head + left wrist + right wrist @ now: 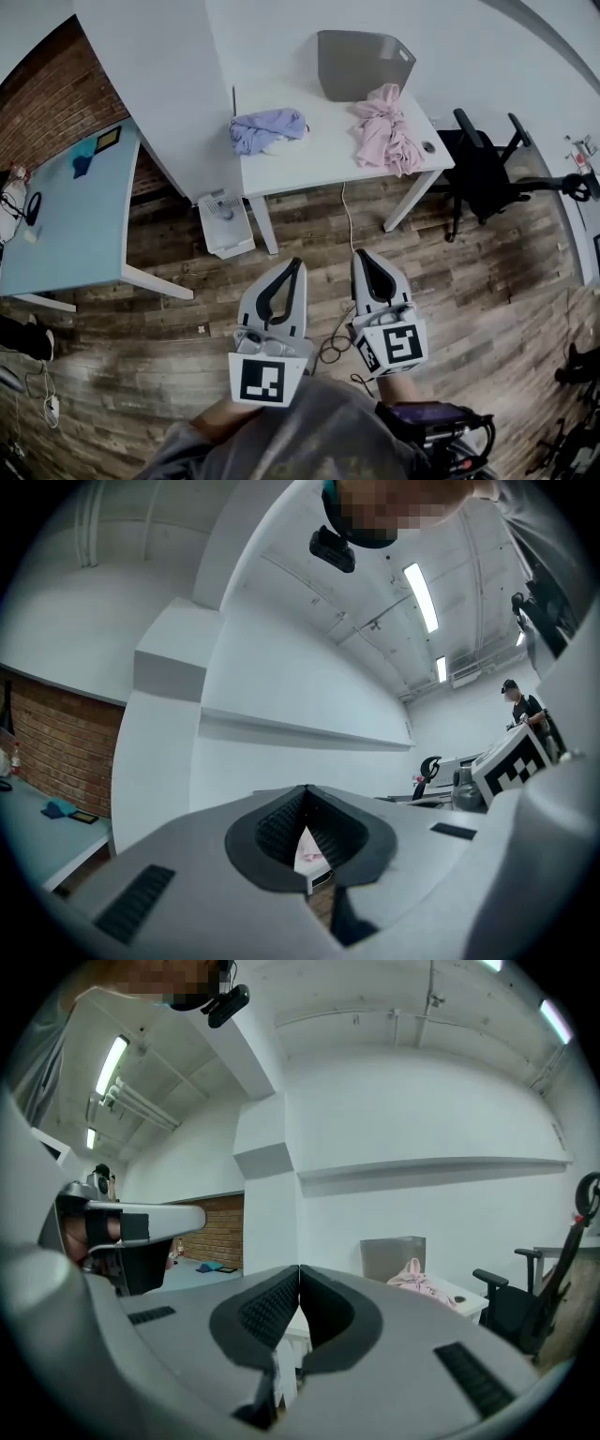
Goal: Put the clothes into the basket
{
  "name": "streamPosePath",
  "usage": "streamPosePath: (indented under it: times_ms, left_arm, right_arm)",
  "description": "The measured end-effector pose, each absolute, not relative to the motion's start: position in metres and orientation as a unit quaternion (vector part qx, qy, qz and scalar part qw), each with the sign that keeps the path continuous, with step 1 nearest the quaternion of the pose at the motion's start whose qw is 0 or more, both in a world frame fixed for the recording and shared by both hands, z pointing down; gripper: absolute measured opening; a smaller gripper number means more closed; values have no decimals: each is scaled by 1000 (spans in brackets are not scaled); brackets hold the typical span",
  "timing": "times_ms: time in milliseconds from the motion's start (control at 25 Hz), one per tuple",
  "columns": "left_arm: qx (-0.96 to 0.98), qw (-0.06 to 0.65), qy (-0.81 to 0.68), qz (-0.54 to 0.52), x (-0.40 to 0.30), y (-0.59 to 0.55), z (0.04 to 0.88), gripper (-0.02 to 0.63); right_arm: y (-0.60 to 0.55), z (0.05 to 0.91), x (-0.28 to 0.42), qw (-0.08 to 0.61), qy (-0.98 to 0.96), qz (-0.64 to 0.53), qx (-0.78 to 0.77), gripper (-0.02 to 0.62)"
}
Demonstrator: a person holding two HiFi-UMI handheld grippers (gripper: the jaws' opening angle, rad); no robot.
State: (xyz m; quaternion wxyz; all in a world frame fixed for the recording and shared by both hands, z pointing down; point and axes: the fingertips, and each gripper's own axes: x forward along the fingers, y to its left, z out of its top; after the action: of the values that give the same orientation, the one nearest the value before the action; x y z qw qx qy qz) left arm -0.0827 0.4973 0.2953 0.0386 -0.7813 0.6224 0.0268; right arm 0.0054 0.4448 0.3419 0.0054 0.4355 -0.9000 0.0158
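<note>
Evidently nothing is loaded yet: purple clothes [267, 128] and pink clothes [384, 131] are left on the desk [309, 161] beside the basket [361, 61], with left gripper [298, 263] and right gripper [361, 255] jaws shut, empty.

On the white table [309, 155] in front of me, two clothes lie crumpled and well apart: a lilac garment [267, 128] at the left and a pink garment [386, 131] at the right, reaching the front edge. The grey basket [361, 64] stands upright just behind the pink garment.
</note>
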Motion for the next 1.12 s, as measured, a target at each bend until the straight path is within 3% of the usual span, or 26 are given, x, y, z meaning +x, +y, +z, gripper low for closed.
streamPosePath:
  times_ms: [400,1120]
  left_arm:
    - [-785,45,617,39,-136,448,288,8]
    - [-813,15,582,15,-107,338,321,8]
  right_arm:
    - [391,328,-38,6,-892,-5,451,8]
    - [289,357,12,19,-861,18,507,8]
